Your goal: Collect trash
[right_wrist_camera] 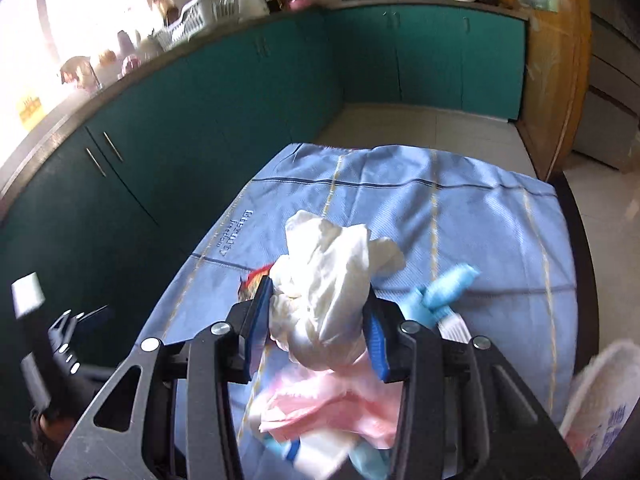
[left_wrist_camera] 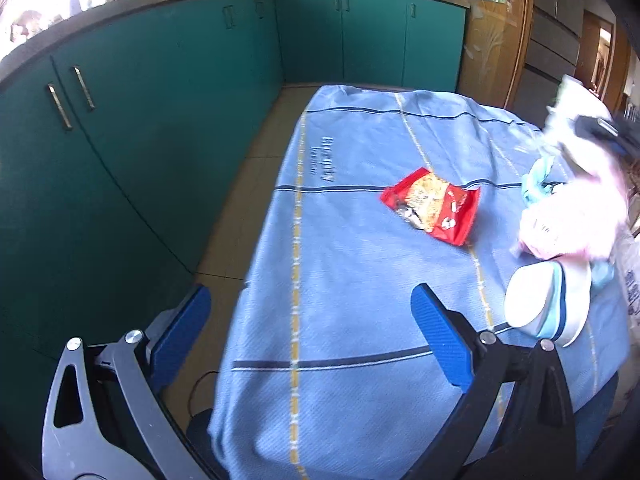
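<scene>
My right gripper (right_wrist_camera: 318, 316) is shut on a crumpled white tissue wad (right_wrist_camera: 328, 272) and holds it above a pink plastic bag (right_wrist_camera: 320, 408). A red snack wrapper (left_wrist_camera: 434, 206) lies flat in the middle of the blue tablecloth (left_wrist_camera: 340, 280); its edge peeks out left of the tissue in the right wrist view (right_wrist_camera: 256, 276). My left gripper (left_wrist_camera: 310, 328) is open and empty, low over the table's near left edge, well short of the wrapper. The pink bag (left_wrist_camera: 576, 216) and the right gripper (left_wrist_camera: 604, 130) show blurred at the right of the left wrist view.
A white bowl with a light blue band (left_wrist_camera: 544, 300) rests on its side near the pink bag. A light blue glove (right_wrist_camera: 448, 284) lies right of the tissue. Teal cabinets (left_wrist_camera: 140, 128) run along the left and far side. A wooden door frame (left_wrist_camera: 492, 40) stands at the back right.
</scene>
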The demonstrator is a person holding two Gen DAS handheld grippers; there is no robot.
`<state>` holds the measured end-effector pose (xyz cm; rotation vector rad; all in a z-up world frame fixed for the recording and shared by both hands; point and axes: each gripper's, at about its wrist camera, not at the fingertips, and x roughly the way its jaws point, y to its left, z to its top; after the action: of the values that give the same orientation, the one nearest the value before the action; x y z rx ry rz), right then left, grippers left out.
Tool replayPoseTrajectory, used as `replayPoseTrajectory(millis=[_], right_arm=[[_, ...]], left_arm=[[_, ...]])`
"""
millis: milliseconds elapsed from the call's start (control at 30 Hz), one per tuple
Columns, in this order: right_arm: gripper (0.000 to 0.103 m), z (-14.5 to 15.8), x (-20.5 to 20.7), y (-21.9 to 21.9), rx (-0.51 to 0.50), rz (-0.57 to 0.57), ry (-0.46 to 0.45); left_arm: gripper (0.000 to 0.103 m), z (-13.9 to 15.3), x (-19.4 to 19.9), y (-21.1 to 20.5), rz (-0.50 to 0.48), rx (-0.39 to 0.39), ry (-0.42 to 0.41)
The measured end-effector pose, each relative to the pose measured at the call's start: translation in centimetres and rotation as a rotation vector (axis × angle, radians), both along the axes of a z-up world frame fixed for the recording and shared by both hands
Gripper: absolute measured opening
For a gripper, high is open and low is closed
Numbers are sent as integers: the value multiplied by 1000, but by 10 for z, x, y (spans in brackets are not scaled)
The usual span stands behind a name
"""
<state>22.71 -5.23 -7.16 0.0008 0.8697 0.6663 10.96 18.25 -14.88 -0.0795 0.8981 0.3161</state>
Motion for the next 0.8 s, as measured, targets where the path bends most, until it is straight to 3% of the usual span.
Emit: replayPoseTrajectory(millis=[133, 300, 400, 633, 700, 767, 800], right_arm=[[43, -1, -32, -70, 67, -136, -5], [43, -21, -61, -126, 5, -311, -11], [44, -43, -67, -140, 2, -344, 40], [50, -84, -70, -129, -108, -363, 74], [56, -90, -71, -121, -135, -347, 77], [62, -92, -72, -116, -166, -343, 63], [63, -91, -74, -117, -174, -342, 57]], left_arm=[[100, 0, 21, -1, -22, -90, 2], [100, 1, 58, -22, -60, -101, -3], [100, -2, 88, -37, -107, -88, 22], [99, -33, 142, -51, -83, -120, 114], [92, -40, 142, -51, -80, -143, 131], [67, -47, 142, -50, -87, -171, 152], [62, -50, 140, -50, -94, -184, 161]])
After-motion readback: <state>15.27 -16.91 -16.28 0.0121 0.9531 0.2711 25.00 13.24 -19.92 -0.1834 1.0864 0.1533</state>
